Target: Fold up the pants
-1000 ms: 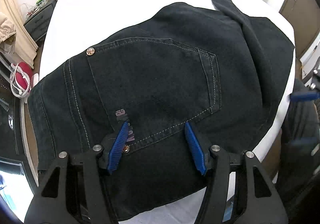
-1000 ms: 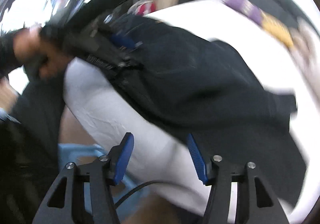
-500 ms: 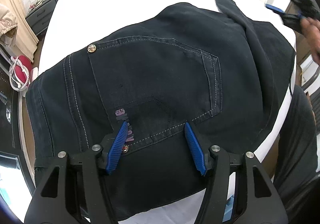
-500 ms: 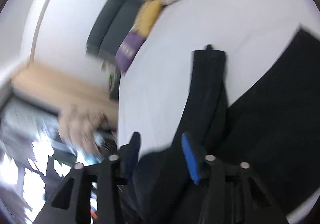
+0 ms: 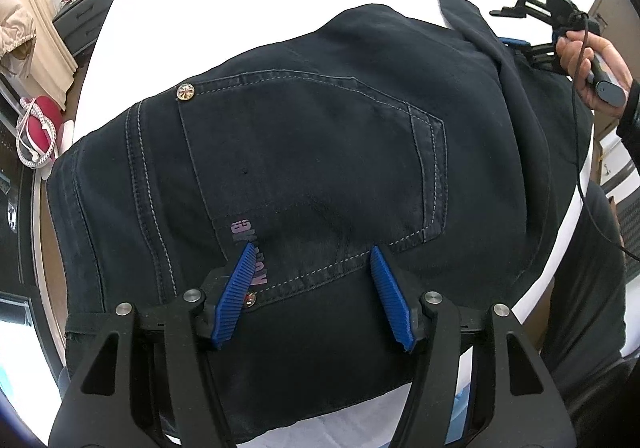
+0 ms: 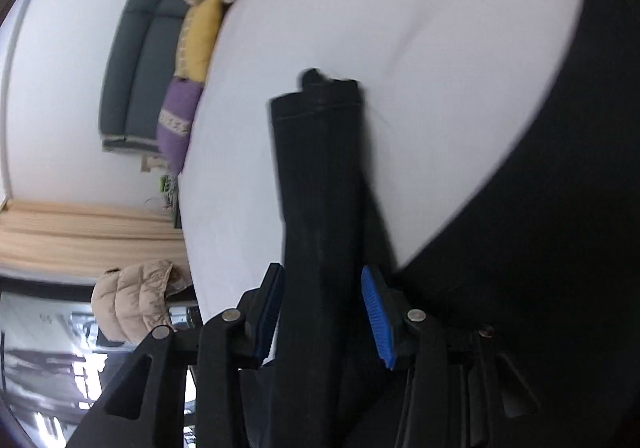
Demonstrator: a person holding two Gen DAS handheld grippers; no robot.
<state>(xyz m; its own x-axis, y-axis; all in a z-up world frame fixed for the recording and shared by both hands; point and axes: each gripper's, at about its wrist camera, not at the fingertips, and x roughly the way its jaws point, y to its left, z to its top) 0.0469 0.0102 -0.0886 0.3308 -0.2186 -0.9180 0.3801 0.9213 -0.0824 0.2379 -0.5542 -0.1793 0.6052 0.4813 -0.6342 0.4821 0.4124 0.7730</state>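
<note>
Clearly the dark navy denim pants (image 5: 320,152) lie spread seat-up on the white-sheeted bed (image 5: 248,20), near its front edge. One leg end, a narrow folded strip w/ stitched hem (image 6: 320,176), sticks out twd the pillows.

Left gripper (image 5: 316,288) hovers over the back pocket, blue pads apart, nothing clamped. Right gripper (image 6: 324,308) straddles the leg strip; its jaws have just been closing, cloth between them, but a gap shows at the right pad, so not yet pinched, I judge.

Handling, my guess: denim is heavyish, soft but w/ body, not slippery; thick seams resist creasing. Best hold: hem or waistband edge, both layers together, so the fold carries over w/o sagging.
</note>
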